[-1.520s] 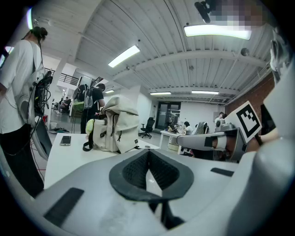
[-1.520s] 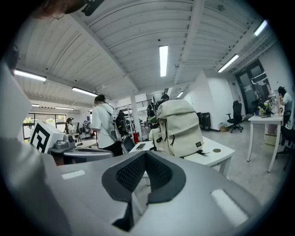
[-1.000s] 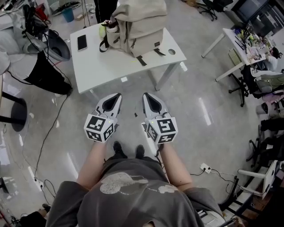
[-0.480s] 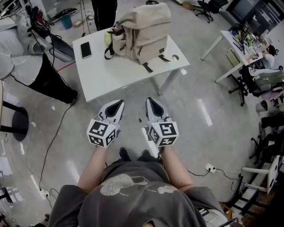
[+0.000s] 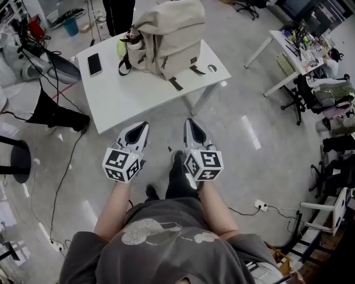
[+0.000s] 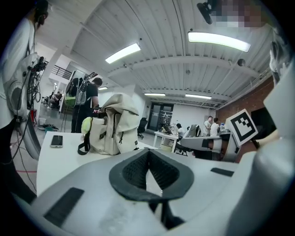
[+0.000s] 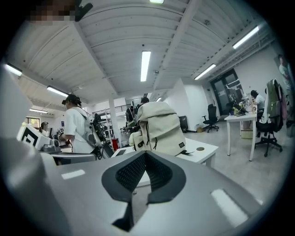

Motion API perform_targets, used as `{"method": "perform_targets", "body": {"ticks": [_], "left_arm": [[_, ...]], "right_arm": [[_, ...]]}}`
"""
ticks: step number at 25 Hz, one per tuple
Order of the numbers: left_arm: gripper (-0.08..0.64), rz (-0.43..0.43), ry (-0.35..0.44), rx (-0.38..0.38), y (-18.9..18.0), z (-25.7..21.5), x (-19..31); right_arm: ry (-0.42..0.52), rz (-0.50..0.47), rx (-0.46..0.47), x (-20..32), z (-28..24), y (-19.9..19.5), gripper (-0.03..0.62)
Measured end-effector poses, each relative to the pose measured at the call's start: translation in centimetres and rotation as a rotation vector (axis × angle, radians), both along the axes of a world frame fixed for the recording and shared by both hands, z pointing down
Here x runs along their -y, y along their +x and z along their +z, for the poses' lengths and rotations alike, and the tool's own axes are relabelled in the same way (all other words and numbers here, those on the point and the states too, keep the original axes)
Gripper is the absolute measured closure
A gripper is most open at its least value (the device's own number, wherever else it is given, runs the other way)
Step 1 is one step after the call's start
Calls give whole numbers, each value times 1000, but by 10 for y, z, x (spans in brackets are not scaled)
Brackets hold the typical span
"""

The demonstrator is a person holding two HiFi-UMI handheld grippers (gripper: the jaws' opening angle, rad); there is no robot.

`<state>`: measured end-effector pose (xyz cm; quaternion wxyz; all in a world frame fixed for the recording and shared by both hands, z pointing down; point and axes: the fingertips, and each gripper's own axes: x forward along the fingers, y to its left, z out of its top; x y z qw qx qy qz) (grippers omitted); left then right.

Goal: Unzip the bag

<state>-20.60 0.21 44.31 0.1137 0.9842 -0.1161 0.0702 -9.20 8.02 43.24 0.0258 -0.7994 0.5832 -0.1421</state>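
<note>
A beige backpack (image 5: pixel 166 34) stands upright on the white table (image 5: pixel 125 91) ahead of me, with black straps hanging at its front; it also shows as the backpack (image 6: pixel 110 130) in the left gripper view and the backpack (image 7: pixel 159 129) in the right gripper view. My left gripper (image 5: pixel 141 125) and right gripper (image 5: pixel 191 121) are held side by side over the floor, well short of the table. Both are shut with nothing between their jaws, and both point toward the bag.
A black phone (image 5: pixel 94 64) lies at the table's left end, and a small round disc (image 5: pixel 212 68) at its right corner. A person (image 5: pixel 117 14) stands behind the table. Cables (image 5: pixel 61 183) run over the floor at left. Desks and chairs (image 5: pixel 310 83) stand at right.
Both grippers have come forward a little toward the table, which now sits nearer in the head view. One of my feet has stepped ahead between the grippers. Jaws stay shut.
</note>
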Motion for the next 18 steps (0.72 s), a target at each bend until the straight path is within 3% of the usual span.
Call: {"method": "perform_targets", "body": {"ticks": [6, 13, 18], "left_arm": [[557, -57, 20, 27, 44, 7, 36], [557, -165, 21, 40, 124, 3, 80], [557, -277, 22, 60, 160, 2, 105]], "right_arm": [[5, -55, 20, 46, 15, 59, 592], [-23, -251, -2, 109, 7, 133, 592], [-34, -352, 10, 138, 5, 184, 592]]}}
